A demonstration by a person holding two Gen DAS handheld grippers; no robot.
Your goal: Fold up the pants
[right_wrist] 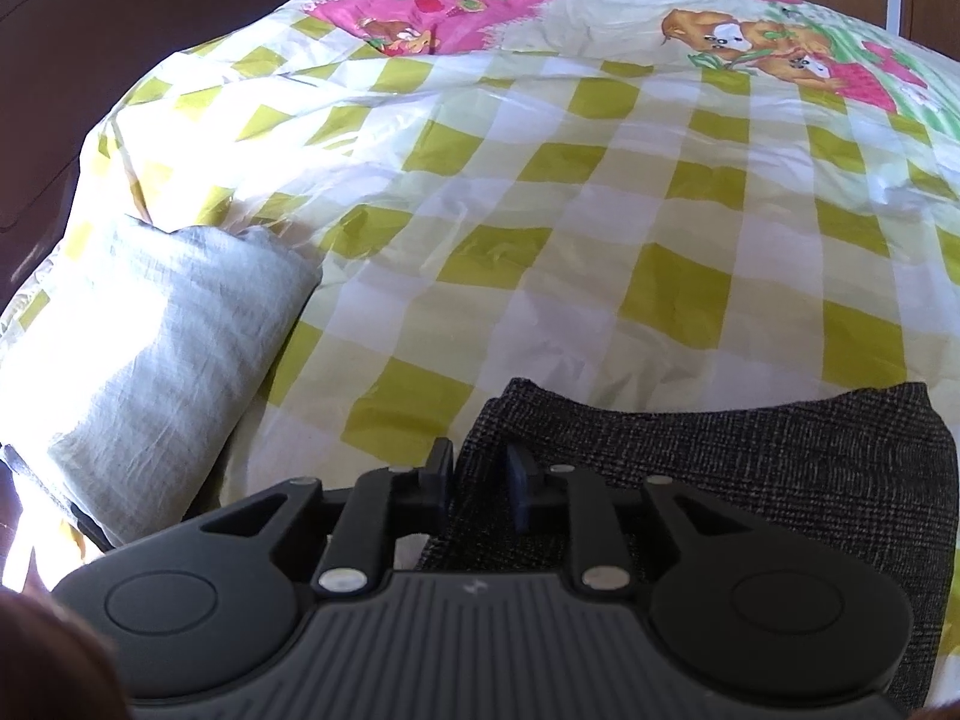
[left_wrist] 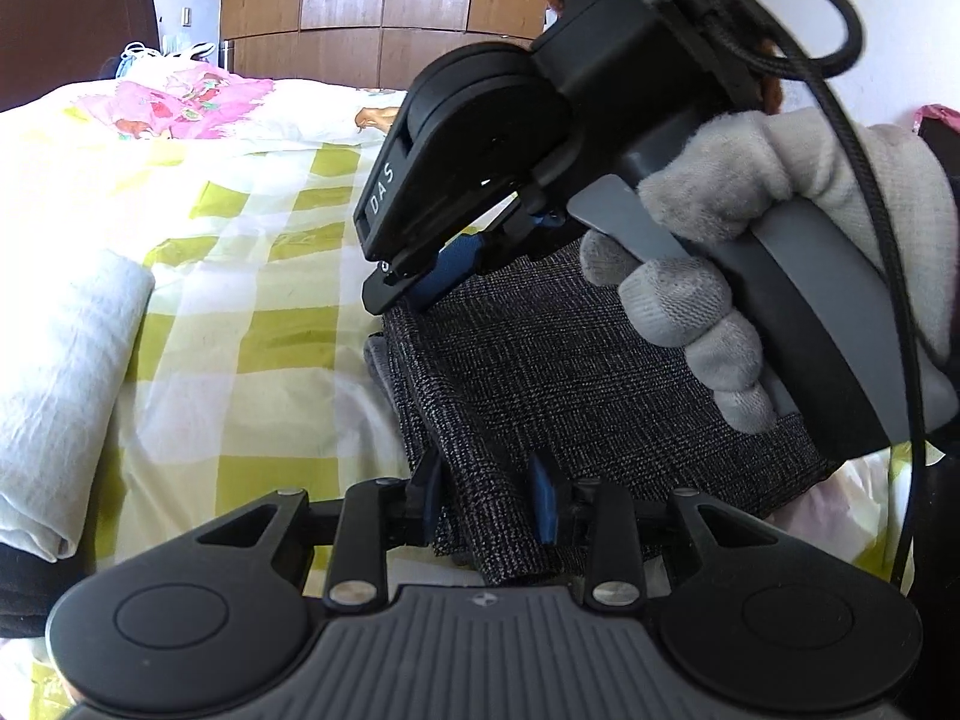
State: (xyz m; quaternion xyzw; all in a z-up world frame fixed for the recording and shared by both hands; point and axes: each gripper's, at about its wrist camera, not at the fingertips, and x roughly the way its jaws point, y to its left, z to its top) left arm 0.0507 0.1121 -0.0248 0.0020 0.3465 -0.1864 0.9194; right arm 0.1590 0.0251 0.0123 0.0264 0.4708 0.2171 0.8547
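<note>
The dark grey woven pants [left_wrist: 570, 372] lie folded into a thick rectangle on the green-and-white checked bedspread [left_wrist: 252, 276]. My left gripper [left_wrist: 489, 495] is shut on a thick folded edge of the pants at the near side. My right gripper [left_wrist: 447, 273], held by a grey-gloved hand [left_wrist: 750, 252], pinches the far left corner of the pants from above. In the right wrist view the right gripper [right_wrist: 480, 480] is shut on the corner of the pants [right_wrist: 750, 468], with the fabric bunched between its fingers.
A folded white cloth [right_wrist: 162, 348] lies to the left on the bedspread [right_wrist: 540, 210]; it also shows in the left wrist view [left_wrist: 60, 372]. A pink printed pillow [left_wrist: 192, 102] lies at the bed's far end. A wooden wardrobe [left_wrist: 384, 6] stands behind.
</note>
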